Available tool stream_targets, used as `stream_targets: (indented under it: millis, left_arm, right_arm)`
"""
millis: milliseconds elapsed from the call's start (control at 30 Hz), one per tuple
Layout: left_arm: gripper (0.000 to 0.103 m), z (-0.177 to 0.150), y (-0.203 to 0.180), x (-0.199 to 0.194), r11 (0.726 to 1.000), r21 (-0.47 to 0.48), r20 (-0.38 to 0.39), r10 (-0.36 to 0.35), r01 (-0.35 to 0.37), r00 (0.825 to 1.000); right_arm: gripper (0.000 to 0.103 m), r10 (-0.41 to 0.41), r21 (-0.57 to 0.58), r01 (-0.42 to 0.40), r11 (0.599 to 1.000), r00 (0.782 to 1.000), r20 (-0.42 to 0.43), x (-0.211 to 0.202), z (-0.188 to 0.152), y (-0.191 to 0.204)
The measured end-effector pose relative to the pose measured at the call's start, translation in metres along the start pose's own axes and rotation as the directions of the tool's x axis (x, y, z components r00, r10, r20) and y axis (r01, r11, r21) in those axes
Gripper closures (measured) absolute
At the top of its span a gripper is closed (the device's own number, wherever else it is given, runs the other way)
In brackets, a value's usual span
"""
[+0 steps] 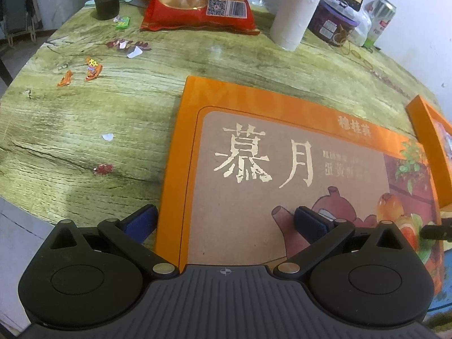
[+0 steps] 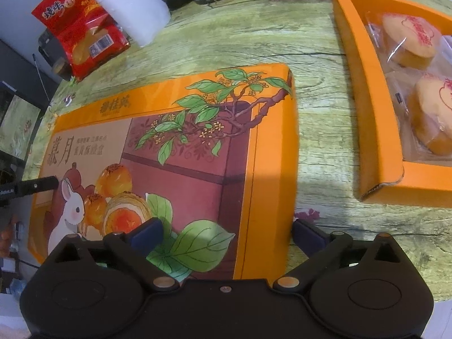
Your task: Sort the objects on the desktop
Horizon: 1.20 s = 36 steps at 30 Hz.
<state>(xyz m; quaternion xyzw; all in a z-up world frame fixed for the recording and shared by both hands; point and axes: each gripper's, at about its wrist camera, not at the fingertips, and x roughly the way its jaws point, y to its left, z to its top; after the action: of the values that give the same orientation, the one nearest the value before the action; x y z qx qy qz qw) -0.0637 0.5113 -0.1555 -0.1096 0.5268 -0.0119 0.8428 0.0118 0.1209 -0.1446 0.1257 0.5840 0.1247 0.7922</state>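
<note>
- The table, green wood-grain, carried everything.
- The orange lid lay flat near the table's front edge, its long axis running between my two grippers; gold characters "慕月" faced me, with a rabbit, egg-yolk pastries and an osmanthus branch drawn beside them.
- The open orange tray sat just right of the lid, apart from it, holding wrapped round pastries stamped in red.
- A red snack bag with barcode and QR code stood beyond the lid, a paper roll beside it.
- My left gripper was spread wide astride the lid's left edge.
- My right gripper was spread wide astride its right edge; I couldn't tell whether either touched it.
</note>
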Motion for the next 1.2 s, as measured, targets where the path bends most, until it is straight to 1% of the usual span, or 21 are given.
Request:
stream_targets:
  millis: [100, 400, 733, 1200]
  left_arm:
    - [0.000, -0.001, 0.001, 0.001, 1.000, -0.010, 0.011, -0.007, 0.008, 1.000]
    - [0.000, -0.004, -0.004, -0.001, 1.000, -0.007, 0.019, 0.001, -0.001, 1.000]
    - [0.000, -0.006, -0.008, -0.012, 1.000, -0.003, 0.040, 0.016, -0.016, 0.999]
    - [0.000, -0.002, -0.009, -0.032, 0.999, 0.001, 0.087, 0.033, -0.033, 0.996]
  right_arm:
    - [0.003, 0.001, -0.006, -0.001, 1.000, 1.000, -0.001, -0.001, -0.001, 0.000]
    - [0.004, 0.002, -0.023, -0.002, 1.000, 1.000, -0.012, -0.003, -0.002, 0.004]
    - [0.005, 0.008, -0.025, -0.009, 1.000, 1.000, -0.014, -0.006, -0.003, 0.005]
    - [0.005, 0.020, -0.044, -0.019, 0.999, 1.000, 0.023, -0.013, -0.001, 0.012]
